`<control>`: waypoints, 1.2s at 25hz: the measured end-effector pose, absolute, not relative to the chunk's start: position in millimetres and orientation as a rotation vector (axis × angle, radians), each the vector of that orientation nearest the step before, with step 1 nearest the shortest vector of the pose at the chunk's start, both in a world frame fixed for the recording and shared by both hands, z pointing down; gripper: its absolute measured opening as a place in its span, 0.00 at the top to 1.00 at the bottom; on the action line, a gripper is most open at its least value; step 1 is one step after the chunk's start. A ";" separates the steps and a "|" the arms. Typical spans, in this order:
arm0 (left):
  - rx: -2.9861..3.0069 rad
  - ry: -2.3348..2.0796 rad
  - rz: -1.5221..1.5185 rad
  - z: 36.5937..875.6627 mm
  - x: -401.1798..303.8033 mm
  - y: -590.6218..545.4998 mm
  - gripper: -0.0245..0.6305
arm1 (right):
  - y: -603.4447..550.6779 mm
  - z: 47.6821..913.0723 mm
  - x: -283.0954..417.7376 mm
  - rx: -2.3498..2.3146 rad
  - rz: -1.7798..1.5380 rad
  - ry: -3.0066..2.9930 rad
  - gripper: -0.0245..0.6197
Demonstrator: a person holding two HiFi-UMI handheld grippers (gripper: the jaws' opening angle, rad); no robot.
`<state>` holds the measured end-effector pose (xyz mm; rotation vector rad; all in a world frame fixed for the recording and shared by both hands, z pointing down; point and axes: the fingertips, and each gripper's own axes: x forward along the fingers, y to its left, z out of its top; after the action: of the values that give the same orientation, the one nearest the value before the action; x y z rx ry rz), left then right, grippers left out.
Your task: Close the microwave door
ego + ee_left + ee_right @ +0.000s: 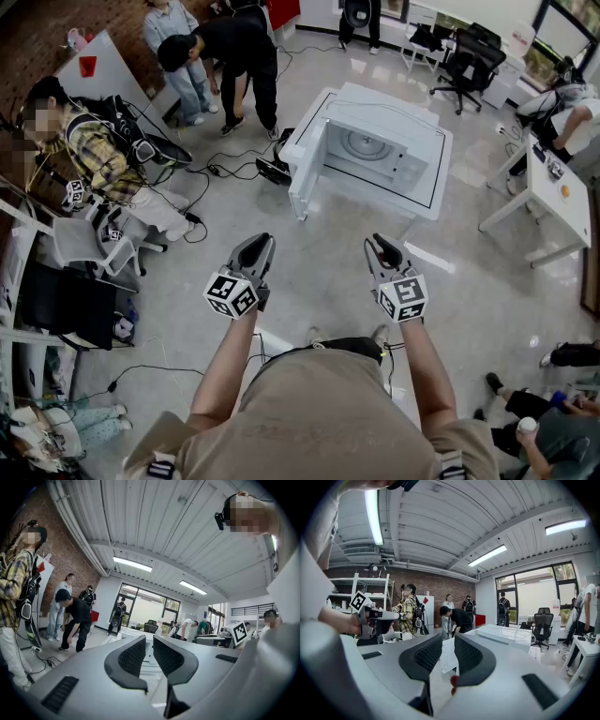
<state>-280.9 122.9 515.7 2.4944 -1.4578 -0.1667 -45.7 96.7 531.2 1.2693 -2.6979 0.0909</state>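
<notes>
A white microwave lies on a low white table in the middle of the floor. Its door stands swung open at its left side, and the round turntable shows inside. Both grippers hover well short of it, in front of the person's waist. The left gripper has its jaws together with nothing between them, and it points level in the left gripper view. The right gripper also looks shut and empty. In the right gripper view, the open door shows between the jaws.
Black cables trail over the floor left of the table. Several people stand or bend at the upper left. A grey chair is at the left. A black office chair and a white desk stand at the right.
</notes>
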 end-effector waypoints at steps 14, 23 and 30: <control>2.519 -1.429 -0.123 526.4 -266.3 108.2 0.90 | 93.0 529.8 -44.5 1.236 0.235 -2.797 0.83; 2.493 -1.459 -0.075 530.5 -242.7 78.0 0.90 | 72.0 517.3 -20.1 1.181 0.247 -2.819 0.83; 2.469 -1.537 -0.056 528.8 -244.5 64.1 0.90 | 40.8 510.5 -21.6 1.151 0.200 -2.867 0.83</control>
<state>-244.5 64.1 528.8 2.4695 -1.5374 -0.0562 -21.6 40.8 510.5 1.1514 -2.8665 0.1998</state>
